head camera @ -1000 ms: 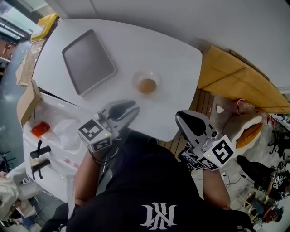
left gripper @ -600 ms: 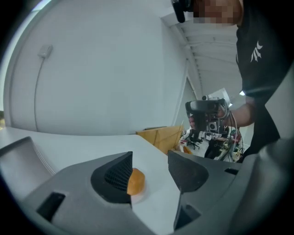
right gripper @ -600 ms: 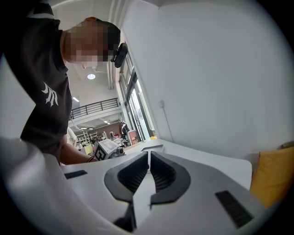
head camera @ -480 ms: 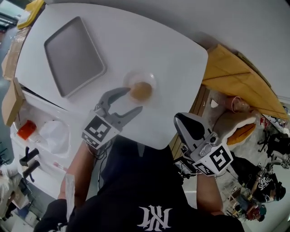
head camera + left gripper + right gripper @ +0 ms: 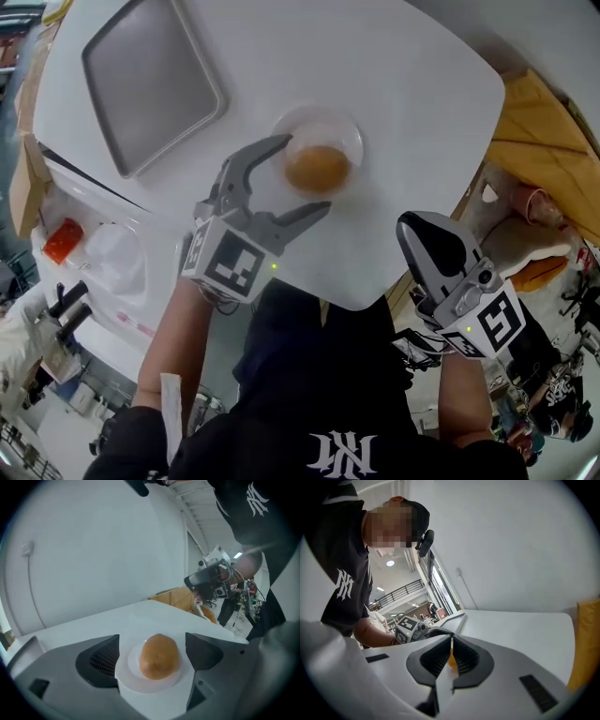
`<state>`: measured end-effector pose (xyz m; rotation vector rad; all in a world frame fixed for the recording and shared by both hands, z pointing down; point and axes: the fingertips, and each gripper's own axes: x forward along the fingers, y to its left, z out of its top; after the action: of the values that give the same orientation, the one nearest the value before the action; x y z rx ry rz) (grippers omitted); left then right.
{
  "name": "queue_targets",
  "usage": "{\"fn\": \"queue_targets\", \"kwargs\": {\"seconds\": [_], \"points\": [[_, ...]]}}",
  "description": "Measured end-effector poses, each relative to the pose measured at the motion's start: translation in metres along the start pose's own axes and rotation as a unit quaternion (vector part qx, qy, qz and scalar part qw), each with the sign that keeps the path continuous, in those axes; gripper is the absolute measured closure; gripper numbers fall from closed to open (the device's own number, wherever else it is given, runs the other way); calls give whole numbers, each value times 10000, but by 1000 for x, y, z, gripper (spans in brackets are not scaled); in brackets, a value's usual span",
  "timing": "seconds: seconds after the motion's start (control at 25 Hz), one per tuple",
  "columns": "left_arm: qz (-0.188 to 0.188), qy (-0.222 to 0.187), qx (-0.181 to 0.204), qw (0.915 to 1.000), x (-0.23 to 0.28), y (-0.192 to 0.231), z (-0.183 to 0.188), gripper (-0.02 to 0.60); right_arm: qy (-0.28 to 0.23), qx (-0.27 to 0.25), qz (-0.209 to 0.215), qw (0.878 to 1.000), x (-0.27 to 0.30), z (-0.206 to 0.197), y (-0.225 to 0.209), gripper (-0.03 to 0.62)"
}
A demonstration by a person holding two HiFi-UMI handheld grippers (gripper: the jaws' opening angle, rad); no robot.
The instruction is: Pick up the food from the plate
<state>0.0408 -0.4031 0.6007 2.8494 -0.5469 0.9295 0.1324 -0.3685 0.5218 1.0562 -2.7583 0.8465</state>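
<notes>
A golden-brown bun [image 5: 320,169] lies on a small white plate [image 5: 319,125] on the white table [image 5: 422,103]. My left gripper [image 5: 308,172] reaches over the plate's near side, and its jaws have just been opening. They now stand wide on either side of the bun [image 5: 159,656], with gaps between the pads and it. In the left gripper view the plate [image 5: 125,679] sits between the fingers [image 5: 104,660]. My right gripper [image 5: 427,247] hangs shut and empty off the table's near right edge, its pads [image 5: 461,658] pressed together.
A grey rectangular tray [image 5: 150,80] lies at the table's far left. Left of the table is a white counter with a red item [image 5: 58,242] and black handles [image 5: 67,305]. Tan boards [image 5: 548,141] and clutter fill the floor at the right.
My left gripper went forward and down to the plate while its jaws spread from nearly shut to wide. The right gripper sank beside the table and stayed shut.
</notes>
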Motion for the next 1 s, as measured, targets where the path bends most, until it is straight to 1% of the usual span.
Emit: {"fn": "queue_targets", "kwargs": {"seconds": [0.08, 0.16, 0.28, 0.4, 0.56, 0.68, 0.8, 1.0], "points": [[37, 26, -31, 10000, 9, 3, -5, 164, 26, 64, 22, 10000, 2, -9, -8, 589], [-21, 145, -2, 9999, 17, 1, -15, 163, 52, 146, 8, 9999, 3, -17, -15, 589], [-133, 354, 154, 9992, 28, -5, -28, 164, -38, 341, -59, 9994, -1, -19, -27, 589], [-194, 523, 273, 9981, 36, -10, -34, 164, -120, 333, -163, 9992, -6, -15, -38, 589], [-212, 543, 132, 9982, 39, -10, -35, 166, -154, 331, -207, 9991, -8, -14, -45, 589], [-244, 628, 126, 9976, 40, -10, -38, 167, -132, 348, -209, 9991, -8, -17, -46, 589], [-273, 710, 118, 9970, 41, -10, -42, 175, -114, 354, -192, 9991, -7, -20, -46, 589], [-248, 703, 51, 9972, 43, -8, -42, 222, -119, 356, -206, 9991, -8, -18, -50, 589]]}}
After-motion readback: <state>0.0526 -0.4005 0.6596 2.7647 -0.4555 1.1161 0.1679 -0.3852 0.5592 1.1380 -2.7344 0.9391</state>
